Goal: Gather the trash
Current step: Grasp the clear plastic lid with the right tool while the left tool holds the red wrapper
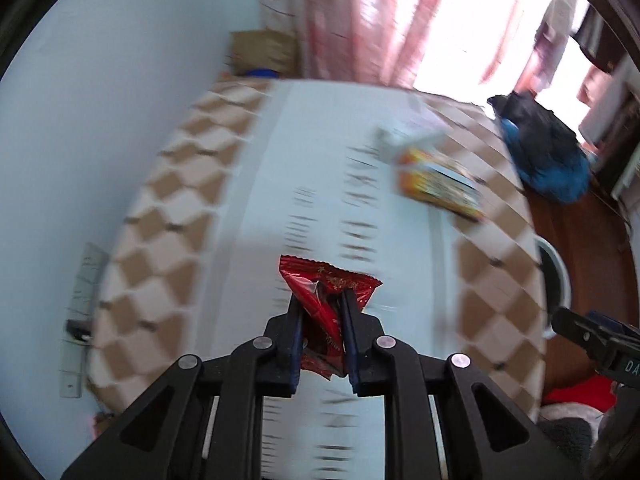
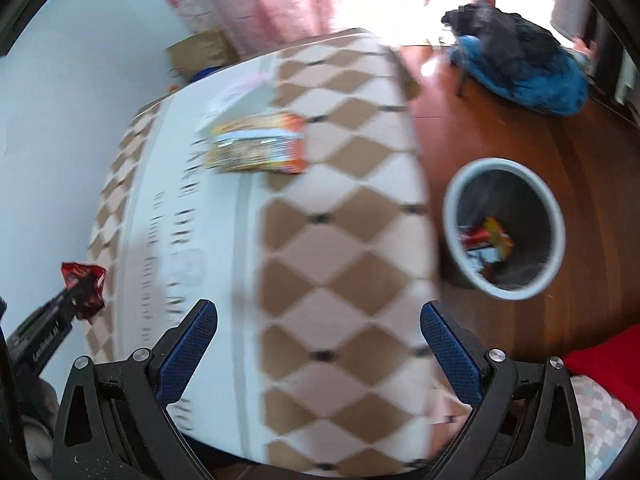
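Note:
My left gripper [image 1: 320, 300] is shut on a red foil wrapper [image 1: 326, 284], held above the table [image 1: 256, 208]. From the right wrist view the same wrapper [image 2: 84, 280] shows at the far left, pinched in the left gripper's tip [image 2: 82, 286]. My right gripper [image 2: 318, 316] is open over the table's near edge with nothing between its fingers. A yellow-orange snack packet [image 2: 256, 144] lies on the checked cloth further away; it also appears as a packet [image 1: 438, 182] in the left wrist view. A grey bin [image 2: 504, 228] on the floor holds some wrappers.
The table [image 2: 344, 240] carries a white and brown checked cloth. A white paper [image 2: 240, 96] lies beyond the packet. A blue and black bundle [image 2: 520, 68] sits on the wooden floor [image 2: 480, 128]. A cardboard box [image 1: 260, 52] stands by pink curtains [image 1: 340, 20]. The bin's rim [image 1: 556, 268] peeks past the table edge.

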A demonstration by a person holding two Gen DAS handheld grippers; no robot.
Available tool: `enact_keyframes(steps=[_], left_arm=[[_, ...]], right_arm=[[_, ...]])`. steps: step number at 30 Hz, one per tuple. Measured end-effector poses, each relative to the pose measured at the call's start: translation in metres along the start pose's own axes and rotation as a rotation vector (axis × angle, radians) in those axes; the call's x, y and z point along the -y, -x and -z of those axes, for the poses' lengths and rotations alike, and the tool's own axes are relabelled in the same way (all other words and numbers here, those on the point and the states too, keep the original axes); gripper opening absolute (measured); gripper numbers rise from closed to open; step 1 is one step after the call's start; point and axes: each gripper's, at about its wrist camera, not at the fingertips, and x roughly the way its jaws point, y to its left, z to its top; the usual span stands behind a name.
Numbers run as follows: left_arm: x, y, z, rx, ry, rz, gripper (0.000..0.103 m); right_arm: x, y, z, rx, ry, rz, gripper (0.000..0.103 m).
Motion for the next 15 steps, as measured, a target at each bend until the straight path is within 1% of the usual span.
enact_keyframes(steps=[3, 4, 7, 8, 9, 10, 12, 15], left_arm=[[-0.034, -0.009, -0.004, 0.006, 0.024, -0.086, 0.014], [-0.044, -0.015, -0.002, -0.005, 0.033, -0.105, 0.014], [-0.073, -0.043, 0.007, -0.060, 0.067, -0.138, 0.014], [-0.079, -0.052, 0.010, -0.079, 0.075, -0.143, 0.014], [-0.085, -0.062, 0.013, -0.100, 0.085, -0.144, 0.014], [-0.088, -0.063, 0.017, -0.108, 0.090, -0.144, 0.014], [-0.093, -0.074, 0.021, -0.128, 0.098, -0.138, 0.014], [-0.097, -0.082, 0.025, -0.142, 0.106, -0.127, 0.014]], right_arm=[[-0.043, -0.017, -0.001, -0.018, 0.049, -0.040, 0.102], [-0.061, -0.027, -0.003, -0.031, 0.069, -0.053, 0.102], [-0.096, -0.052, -0.003, -0.065, 0.108, -0.063, 0.102], [-0.107, -0.063, -0.004, -0.078, 0.122, -0.060, 0.100], [-0.114, -0.071, -0.004, -0.085, 0.131, -0.052, 0.095], [-0.121, -0.081, -0.004, -0.096, 0.137, -0.040, 0.092], [-0.127, -0.096, -0.005, -0.112, 0.142, -0.014, 0.084], [-0.130, -0.113, -0.006, -0.131, 0.131, 0.004, 0.075]])
